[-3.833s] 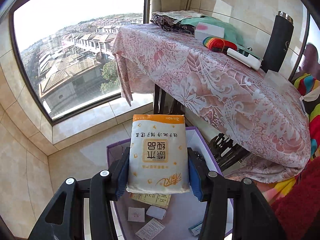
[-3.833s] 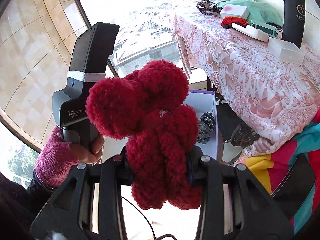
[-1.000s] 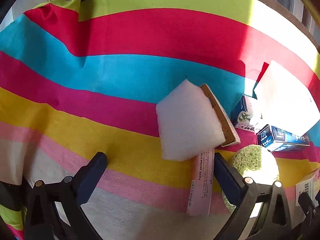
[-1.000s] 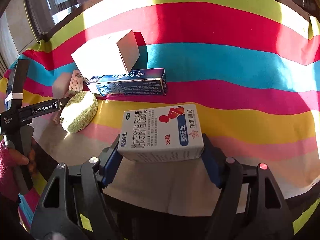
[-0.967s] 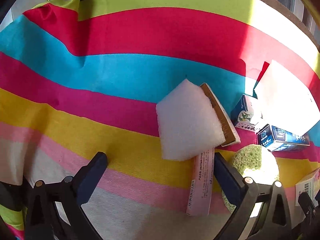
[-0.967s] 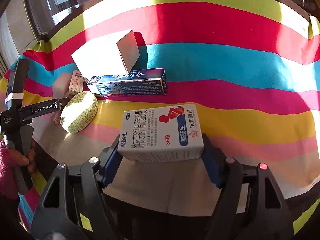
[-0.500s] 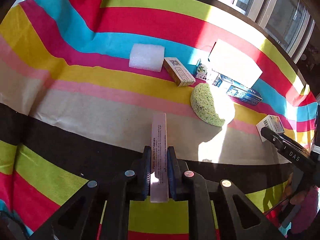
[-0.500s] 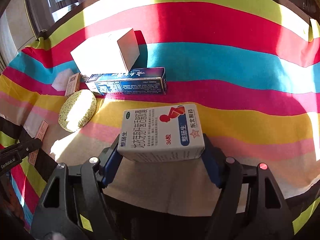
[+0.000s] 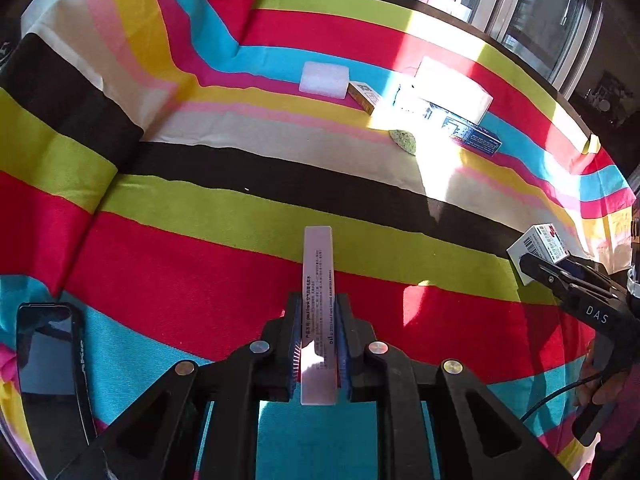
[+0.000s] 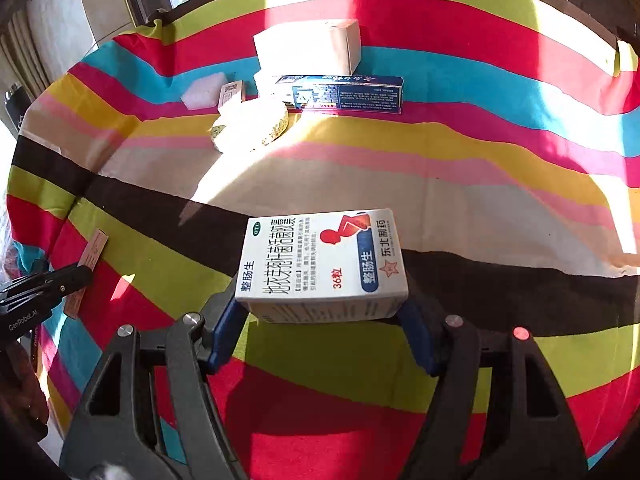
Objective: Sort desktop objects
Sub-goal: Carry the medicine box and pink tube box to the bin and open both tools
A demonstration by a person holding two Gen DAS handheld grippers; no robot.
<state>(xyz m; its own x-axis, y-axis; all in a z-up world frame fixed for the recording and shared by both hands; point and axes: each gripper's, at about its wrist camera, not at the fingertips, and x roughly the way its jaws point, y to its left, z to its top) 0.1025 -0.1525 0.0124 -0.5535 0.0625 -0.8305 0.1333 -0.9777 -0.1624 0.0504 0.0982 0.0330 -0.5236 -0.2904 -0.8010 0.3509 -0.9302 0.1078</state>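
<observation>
Right gripper clamps the white pill box by its ends above the striped cloth; the left gripper pinches a thin pink box upright; I'd carry both level and squeeze no harder; only the left view shows a phone on the cloth; the right view alone shows the sponge whole.

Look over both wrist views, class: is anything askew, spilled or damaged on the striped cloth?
Nothing is spilled or visibly damaged. The striped cloth is rumpled, its bands bending at the left. The leftover items, a white box, blue carton, sponge and foam block, sit bunched at mixed angles.
</observation>
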